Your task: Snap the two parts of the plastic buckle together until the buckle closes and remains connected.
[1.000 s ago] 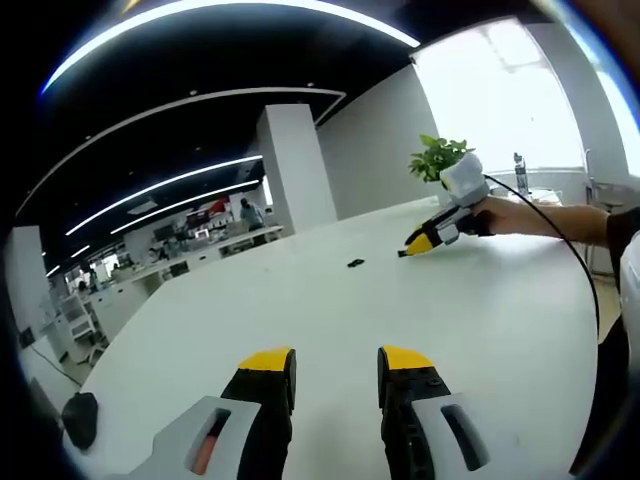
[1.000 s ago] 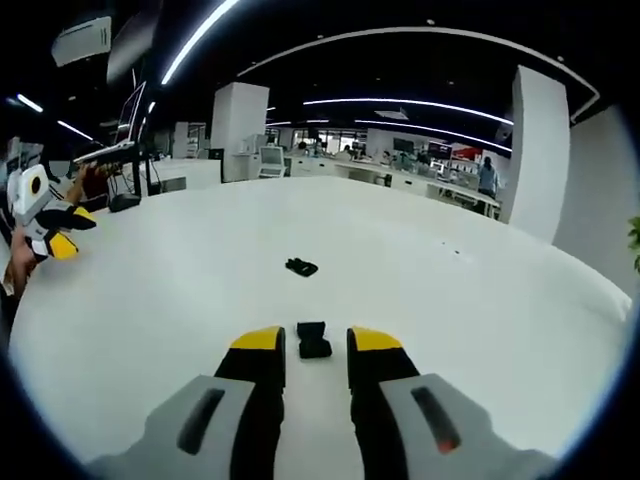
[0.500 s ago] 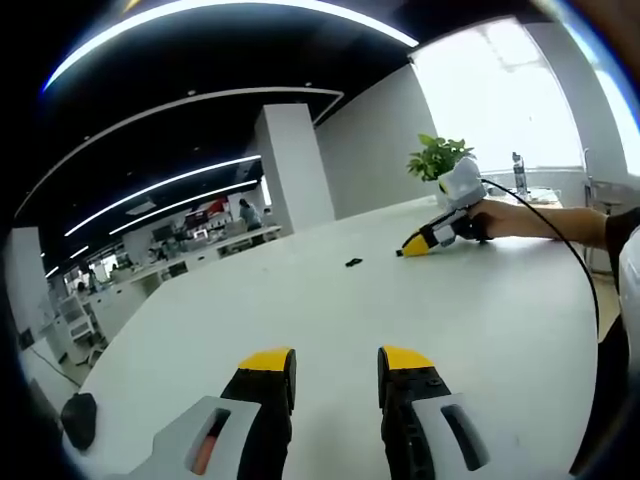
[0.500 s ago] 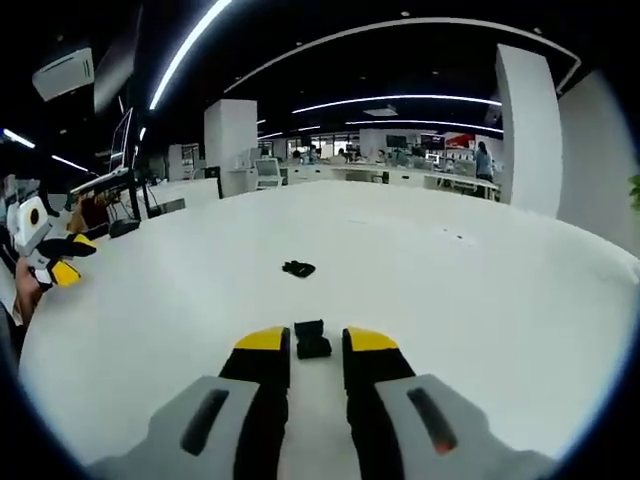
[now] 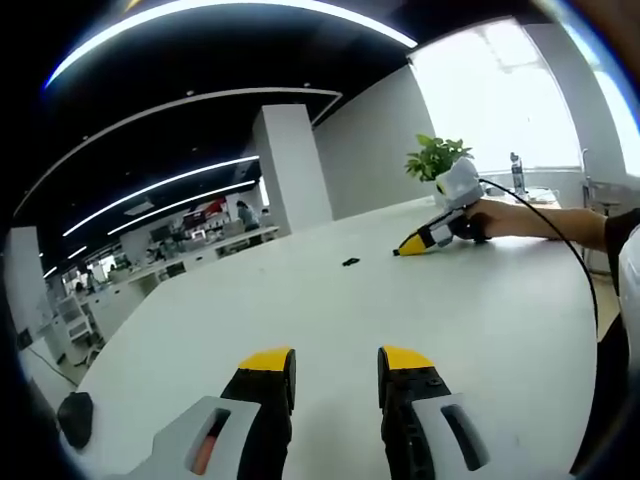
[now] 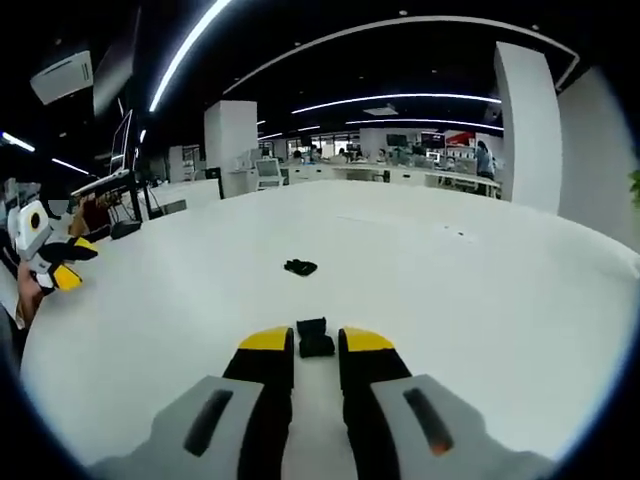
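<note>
Right gripper view showed the right gripper with jaws apart, apparently not yet touching the near buckle part lying between their tips on the white worktop, the other buckle part farther off, while the left gripper hovered unclenched.

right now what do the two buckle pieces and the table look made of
Near buckle piece and far buckle piece: black, dull, moulded-looking, probably plastic, though too small to be sure. Table: smooth white top with a soft sheen, likely laminate or painted board.
</note>
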